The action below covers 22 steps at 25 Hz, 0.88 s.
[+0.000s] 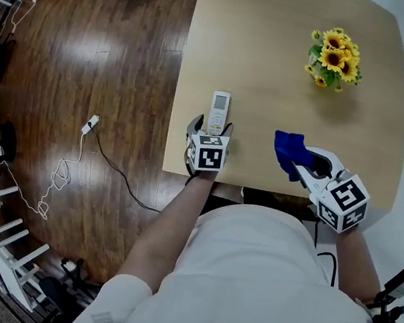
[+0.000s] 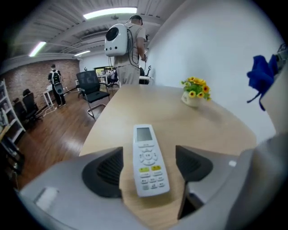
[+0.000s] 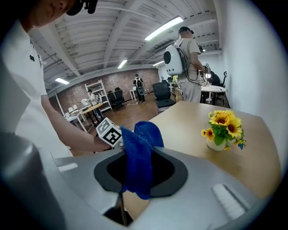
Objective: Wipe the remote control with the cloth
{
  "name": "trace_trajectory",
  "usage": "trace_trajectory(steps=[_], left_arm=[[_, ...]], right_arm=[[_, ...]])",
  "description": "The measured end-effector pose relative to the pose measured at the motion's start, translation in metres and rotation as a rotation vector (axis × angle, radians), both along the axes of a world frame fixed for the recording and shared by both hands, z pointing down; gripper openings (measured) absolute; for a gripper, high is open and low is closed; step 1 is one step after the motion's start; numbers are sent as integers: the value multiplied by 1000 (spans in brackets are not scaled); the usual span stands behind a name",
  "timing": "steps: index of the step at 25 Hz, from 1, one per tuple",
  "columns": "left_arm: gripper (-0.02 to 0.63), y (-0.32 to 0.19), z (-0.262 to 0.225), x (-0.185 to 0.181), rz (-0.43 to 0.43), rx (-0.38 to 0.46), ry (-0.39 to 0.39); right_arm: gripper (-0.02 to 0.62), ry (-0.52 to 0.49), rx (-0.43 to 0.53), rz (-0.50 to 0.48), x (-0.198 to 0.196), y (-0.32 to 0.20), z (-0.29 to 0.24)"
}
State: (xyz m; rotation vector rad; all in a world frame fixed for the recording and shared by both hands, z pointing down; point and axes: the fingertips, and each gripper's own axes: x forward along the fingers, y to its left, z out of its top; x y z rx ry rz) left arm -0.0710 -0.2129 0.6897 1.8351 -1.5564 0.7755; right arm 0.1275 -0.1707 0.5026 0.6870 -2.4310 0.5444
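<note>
- White, slim plastic remote control (image 2: 147,161) lies flat near the wooden worktop's (image 1: 278,55) front edge. It sits between the spread jaws of the left hand-held gripper (image 1: 210,128), whose pads are clear of it.
- Right hand-held gripper (image 3: 140,170) is clenched on a blue terry cloth (image 3: 137,148), held apart from the remote.
- Wiping seems not yet begun: the cloth must still reach the remote.

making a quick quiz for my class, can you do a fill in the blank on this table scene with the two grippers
1. The right gripper is shut on a ___ cloth.
2. The remote control lies between the open jaws of the left gripper, buttons facing ___.
3. The sunflowers on the table have ___ petals.
Missing words: blue; up; yellow
</note>
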Motion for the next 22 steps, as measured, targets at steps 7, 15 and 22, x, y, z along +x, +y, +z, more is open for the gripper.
trace_trajectory(steps=[7, 15, 22], left_arm=[[383, -11, 28, -3, -86, -27, -32], [280, -14, 30, 2, -25, 64, -39], [275, -7, 15, 8, 70, 41, 12]], right_arm=[[84, 23, -14, -8, 29, -23, 3], [84, 29, -32, -16, 39, -33, 10], [84, 25, -15, -25, 28, -35, 8]])
